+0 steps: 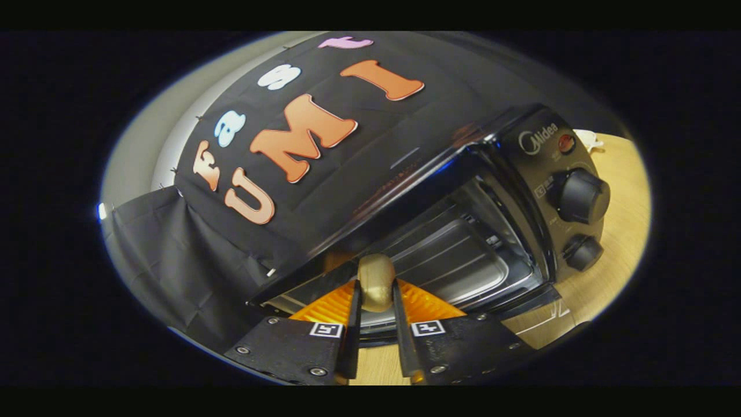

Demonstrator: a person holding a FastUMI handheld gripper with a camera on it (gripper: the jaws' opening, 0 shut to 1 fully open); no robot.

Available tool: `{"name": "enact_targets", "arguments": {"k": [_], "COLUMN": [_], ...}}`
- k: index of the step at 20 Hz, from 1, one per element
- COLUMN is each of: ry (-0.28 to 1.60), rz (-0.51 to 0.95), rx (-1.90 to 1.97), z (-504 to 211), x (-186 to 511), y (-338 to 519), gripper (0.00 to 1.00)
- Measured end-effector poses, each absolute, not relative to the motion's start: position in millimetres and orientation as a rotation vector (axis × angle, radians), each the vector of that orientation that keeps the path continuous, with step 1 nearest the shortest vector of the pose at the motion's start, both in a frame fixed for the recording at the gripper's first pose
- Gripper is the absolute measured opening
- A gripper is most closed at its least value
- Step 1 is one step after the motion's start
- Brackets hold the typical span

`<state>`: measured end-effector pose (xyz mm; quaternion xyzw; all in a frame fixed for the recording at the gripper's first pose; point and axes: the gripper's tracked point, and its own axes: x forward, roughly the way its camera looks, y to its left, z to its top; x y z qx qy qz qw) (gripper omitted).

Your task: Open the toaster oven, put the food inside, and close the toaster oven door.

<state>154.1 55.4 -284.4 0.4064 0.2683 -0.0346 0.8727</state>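
The toaster oven point(463, 231) stands open; the gripper point(376, 289) clamps the food point(376, 281) at its near mouth. Placing it inside and shutting the door point(324, 292) remain.

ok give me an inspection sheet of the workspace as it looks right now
surface: light wooden table, bare where visible beside the oven
job's things: black toaster oven, door open and folded down toward the gripper, metal tray inside; rounded tan food piece at the oven mouth, over the open door
clutter: small pale object on the table behind the oven, too small to identify
grippers: gripper shut on the food piece, both fingers pressing its sides
cables: nothing seen
surroundings: black cloth wall behind and beside the oven, pale wall beyond it
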Motion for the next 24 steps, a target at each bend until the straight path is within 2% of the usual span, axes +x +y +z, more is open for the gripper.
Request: {"name": "enact_targets", "arguments": {"k": [6, 14, 18, 24], "ry": [0.527, 0.575, 0.631, 0.721], "rz": [-0.078, -0.016, 0.043, 0.037], "rx": [0.697, 0.356, 0.332, 0.297], "z": [-269.2, -246.9, -243.5, -253.1], "x": [142.1, 66.7, 19.9, -31.3], "y": [43.3, 36.6, 49.7, 46.2], "gripper": [0.51, 0.84, 0.88, 0.89]}}
